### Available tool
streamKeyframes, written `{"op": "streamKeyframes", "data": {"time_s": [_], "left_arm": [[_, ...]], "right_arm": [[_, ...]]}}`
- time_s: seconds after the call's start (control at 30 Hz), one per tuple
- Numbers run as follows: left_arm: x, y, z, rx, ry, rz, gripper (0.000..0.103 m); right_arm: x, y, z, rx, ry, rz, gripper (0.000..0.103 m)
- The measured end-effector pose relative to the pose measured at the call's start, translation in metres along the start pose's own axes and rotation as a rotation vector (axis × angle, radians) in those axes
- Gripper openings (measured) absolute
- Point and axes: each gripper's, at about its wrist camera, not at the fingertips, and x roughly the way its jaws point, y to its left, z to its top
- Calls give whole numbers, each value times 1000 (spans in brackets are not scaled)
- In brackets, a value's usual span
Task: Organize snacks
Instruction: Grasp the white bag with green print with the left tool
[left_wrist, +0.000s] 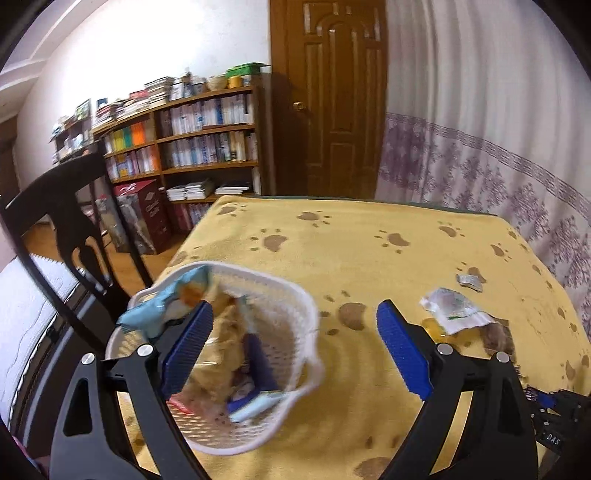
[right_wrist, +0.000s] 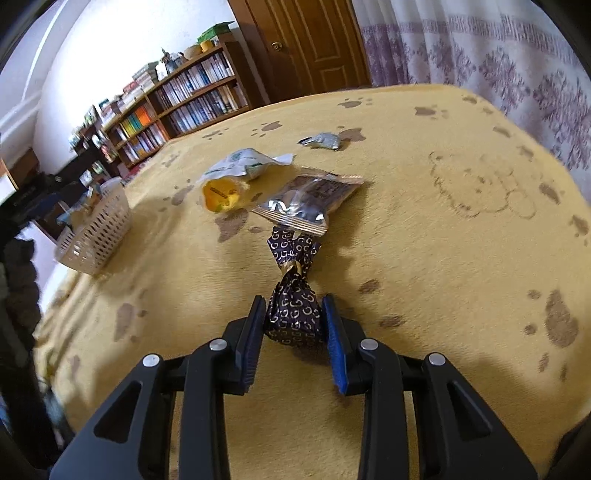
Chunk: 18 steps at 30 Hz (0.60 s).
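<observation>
The right gripper (right_wrist: 293, 321) pinches a dark patterned candy pouch (right_wrist: 293, 314) just above the yellow paw-print desk (right_wrist: 424, 240). At twelve o'clock beyond it lie a silver snack packet (right_wrist: 310, 201), then a white-green wrapper (right_wrist: 243, 166). The left gripper (left_wrist: 295, 328) is spread wide, empty, the white basket (left_wrist: 303, 314) at its nine o'clock.

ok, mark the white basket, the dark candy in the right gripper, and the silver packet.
white basket (left_wrist: 295, 306): left wrist view, far rim.
dark candy (right_wrist: 293, 317): right wrist view, wrapped body between the fingers.
silver packet (right_wrist: 314, 197): right wrist view, middle of the pouch.
</observation>
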Motion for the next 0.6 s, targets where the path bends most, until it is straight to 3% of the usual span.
{"op": "streamKeyframes", "data": {"time_s": [0.27,0.6], "left_arm": [[21,-75,11,142,5,-86,96],[83,-142,27,175,118,-170,96]], "right_arm": [[4,2,-2,9,3,0,32],[4,4,-4,8,2,-3,32]]}}
